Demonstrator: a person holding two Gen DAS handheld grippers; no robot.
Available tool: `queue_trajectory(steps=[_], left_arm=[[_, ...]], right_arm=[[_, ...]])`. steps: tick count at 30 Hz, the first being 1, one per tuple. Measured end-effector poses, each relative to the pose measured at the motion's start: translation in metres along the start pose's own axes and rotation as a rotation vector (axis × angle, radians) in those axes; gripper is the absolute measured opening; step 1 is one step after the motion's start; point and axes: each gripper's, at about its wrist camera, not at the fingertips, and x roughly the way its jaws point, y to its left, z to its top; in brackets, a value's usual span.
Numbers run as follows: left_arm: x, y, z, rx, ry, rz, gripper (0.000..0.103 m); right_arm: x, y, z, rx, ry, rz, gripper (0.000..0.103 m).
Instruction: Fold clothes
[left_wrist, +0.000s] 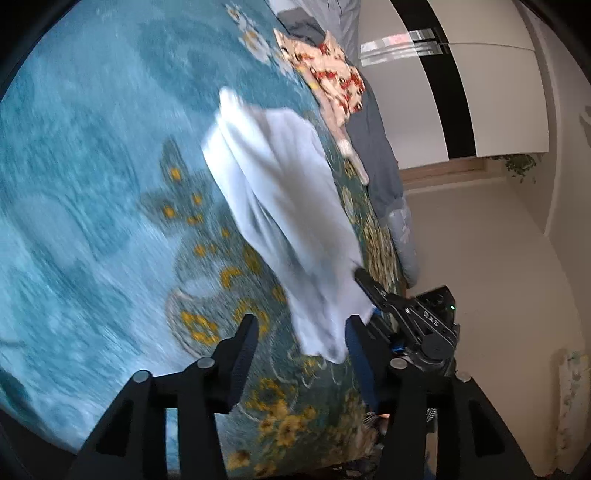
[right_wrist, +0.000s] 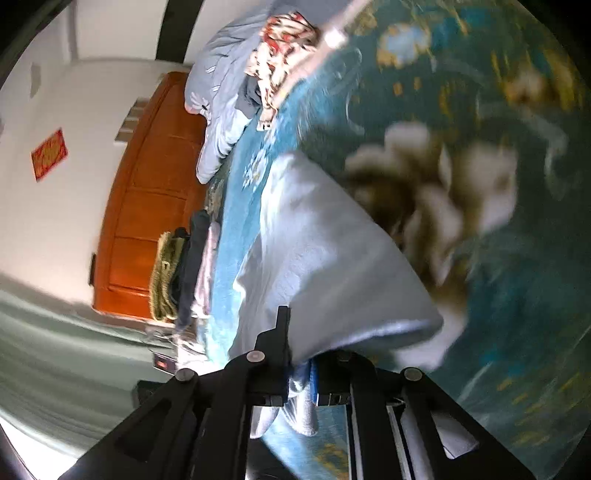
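Observation:
A pale white garment (left_wrist: 280, 206) hangs stretched above the teal flowered bedspread (left_wrist: 92, 184). In the left wrist view my left gripper (left_wrist: 301, 332) stands open. The garment's lower corner dangles between its fingers near the right one, and neither pad presses on it. My right gripper (left_wrist: 364, 280) reaches in from the right and pinches the garment's edge. In the right wrist view the right gripper (right_wrist: 299, 354) is shut on the white garment (right_wrist: 325, 266). The cloth drapes over its right finger and bunches out below the jaws.
A red-and-cream patterned garment (left_wrist: 332, 77) and grey bedding (left_wrist: 380, 162) lie along the bed's far edge. A stack of folded clothes (right_wrist: 184, 273) sits at the bed's side by an orange wooden panel (right_wrist: 147, 192). Pale floor (left_wrist: 480, 258) lies beyond the bed.

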Motion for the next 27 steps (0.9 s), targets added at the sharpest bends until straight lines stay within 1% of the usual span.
queue_trajectory(steps=[1,3,5,7,10,12,14,17,20,25,27], left_arm=[[-0.001,0.002,0.006,-0.003,-0.008,0.008,0.060],[0.004,0.006,0.022,-0.018,-0.010,0.014,0.061],[0.011,0.010,0.038,-0.035,-0.007,0.016,0.061],[0.020,0.009,0.058,-0.038,-0.018,0.046,0.061],[0.031,0.003,0.087,-0.007,-0.048,0.103,0.061],[0.038,0.000,0.106,0.018,-0.069,0.138,0.061],[0.049,0.001,0.123,0.024,-0.075,0.141,0.062],[0.077,0.004,0.139,0.014,-0.029,0.089,0.062],[0.103,0.006,0.143,0.011,0.026,0.049,0.062],[0.119,0.002,0.149,0.019,0.057,-0.035,0.060],[0.126,0.000,0.148,0.031,0.071,-0.026,0.058]], right_arm=[[-0.004,0.001,0.009,-0.027,0.000,-0.021,0.008],[-0.013,-0.001,0.029,-0.081,0.001,-0.058,0.007],[-0.024,-0.012,0.049,-0.125,0.003,-0.084,0.007],[-0.031,-0.026,0.069,-0.140,0.005,-0.103,0.007],[-0.032,-0.036,0.081,-0.136,0.017,-0.104,0.007],[-0.032,-0.034,0.085,-0.173,0.014,-0.105,0.007],[-0.033,-0.035,0.088,-0.169,0.011,-0.088,0.007],[-0.028,-0.037,0.090,-0.159,0.021,-0.083,0.007],[-0.026,-0.038,0.091,-0.161,0.031,-0.080,0.007],[-0.026,-0.040,0.092,-0.159,0.037,-0.065,0.007],[-0.025,-0.040,0.092,-0.159,0.039,-0.061,0.007]])
